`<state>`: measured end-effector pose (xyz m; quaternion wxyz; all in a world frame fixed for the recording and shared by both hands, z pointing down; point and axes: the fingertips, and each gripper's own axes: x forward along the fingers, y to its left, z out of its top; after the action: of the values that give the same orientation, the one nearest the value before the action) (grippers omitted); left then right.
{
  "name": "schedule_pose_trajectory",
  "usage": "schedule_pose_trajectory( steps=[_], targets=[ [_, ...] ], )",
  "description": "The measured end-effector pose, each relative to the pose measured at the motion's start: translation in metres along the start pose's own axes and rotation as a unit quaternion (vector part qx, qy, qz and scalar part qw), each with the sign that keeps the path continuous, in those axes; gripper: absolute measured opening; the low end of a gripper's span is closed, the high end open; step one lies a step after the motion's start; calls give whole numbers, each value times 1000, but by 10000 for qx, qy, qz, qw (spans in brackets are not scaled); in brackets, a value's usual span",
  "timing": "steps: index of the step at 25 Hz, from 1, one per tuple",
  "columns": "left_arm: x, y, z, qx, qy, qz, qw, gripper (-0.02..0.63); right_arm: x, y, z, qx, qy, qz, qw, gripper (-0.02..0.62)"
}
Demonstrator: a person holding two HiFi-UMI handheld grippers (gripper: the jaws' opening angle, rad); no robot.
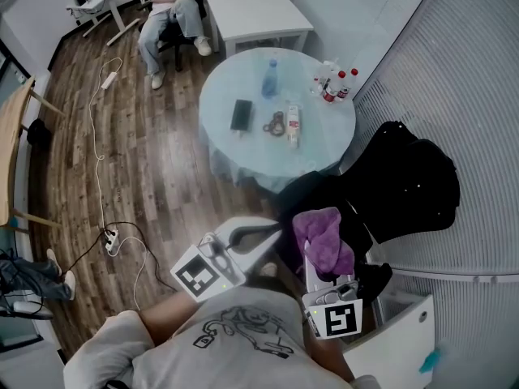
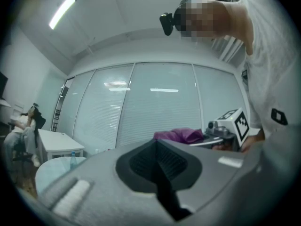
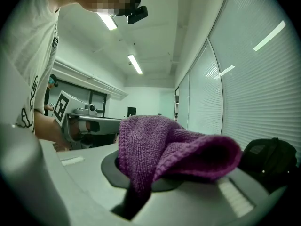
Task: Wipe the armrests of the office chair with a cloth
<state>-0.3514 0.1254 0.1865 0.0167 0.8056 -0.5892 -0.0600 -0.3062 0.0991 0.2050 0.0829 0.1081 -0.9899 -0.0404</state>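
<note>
I am holding my right claw low in front of me, and it is pinching a fuzzy purple knitted cloth. The two jaws are pressing together on one folded edge, and the rest of the cloth is flopping over the top of the claw in a soft lump. From my head camera the cloth is sitting just beside the black office chair - the chair is filling the space to the right of it, next to the wall of white blinds. In the right gripper view a black part of the chair is showing just past the cloth on the right. I cannot tell if the cloth is touching the chair.

My left claw is pointing up and to the right, toward the cloth. Its jaws are pressing together with nothing between them - only a thin dark line is showing where they meet.

Farther ahead, a round pale blue table is standing on the wooden floor. A clear plastic bottle is standing on it, and a flat black phone is lying near it.
</note>
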Motion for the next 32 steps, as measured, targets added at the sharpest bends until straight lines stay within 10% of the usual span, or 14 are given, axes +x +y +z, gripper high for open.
schedule_pose_trajectory(
  steps=[32],
  targets=[
    [38,32,-109,-401,810,228,9956,2,29,-32,-98,558,670,329,9956,31]
  ],
)
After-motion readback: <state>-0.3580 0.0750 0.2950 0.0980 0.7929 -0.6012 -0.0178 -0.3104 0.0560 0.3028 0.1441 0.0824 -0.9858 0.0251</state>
